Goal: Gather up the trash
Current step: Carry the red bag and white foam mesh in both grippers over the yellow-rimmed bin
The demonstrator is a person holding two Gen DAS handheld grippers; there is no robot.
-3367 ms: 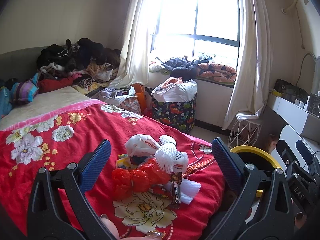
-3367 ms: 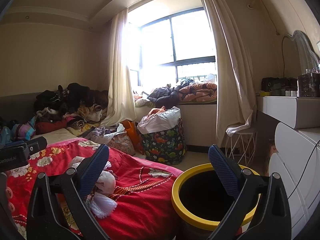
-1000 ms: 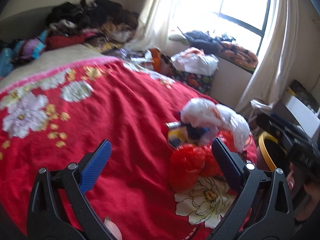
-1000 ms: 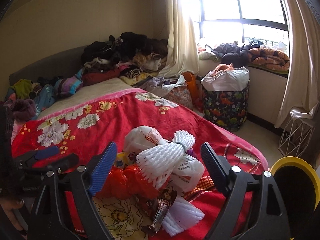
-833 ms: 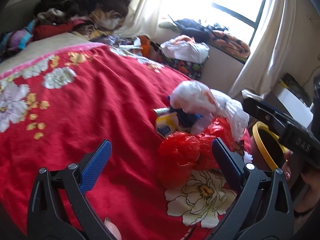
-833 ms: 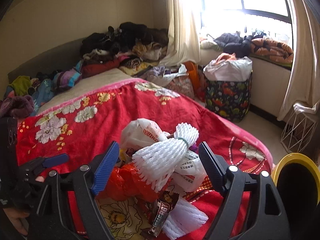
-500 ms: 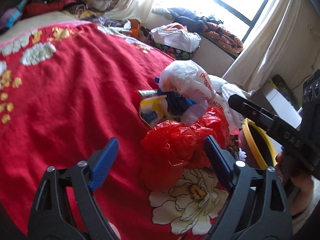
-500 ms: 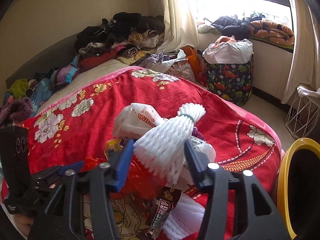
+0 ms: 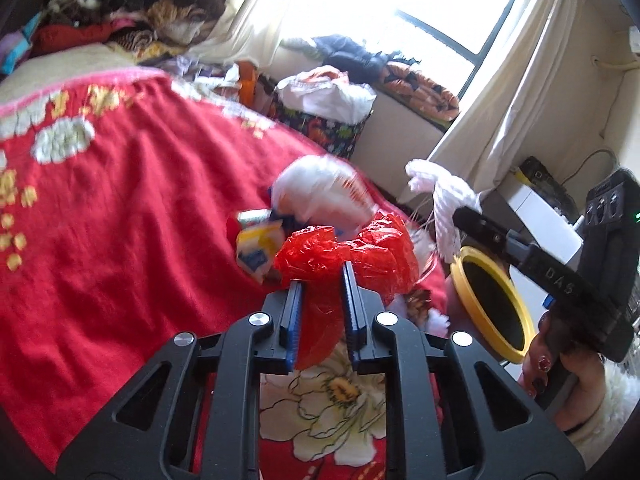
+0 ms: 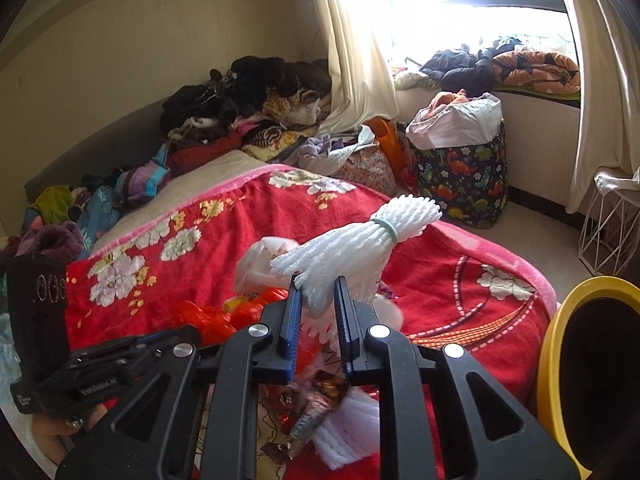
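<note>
Both claws have just been closing, and each now has something pinched between its pads. Left claw [image 9: 320,280] is clenched on the red bag [image 9: 352,256], whose crumpled plastic bulges out above the blue pads. Right claw [image 10: 316,292] grips the white foam net [image 10: 352,244], a banded bundle that sticks up and away from its jaws.

Everything else of the trash lies in a heap on the red blanket [image 9: 120,208], near the bed's corner: a white bag [image 9: 320,192], a yellow packet [image 9: 256,246], a snack wrapper [image 10: 316,412] and more white foam [image 10: 352,428] under the right claw. Just beside that corner stands the yellow bin [image 10: 560,336], open-mouthed; what shows of its inside is dark, and I cannot tell whether anything is in it.

So the job looks barely begun: two pieces are grasped but neither has reached the bin, and the heap remains to be cleared.
</note>
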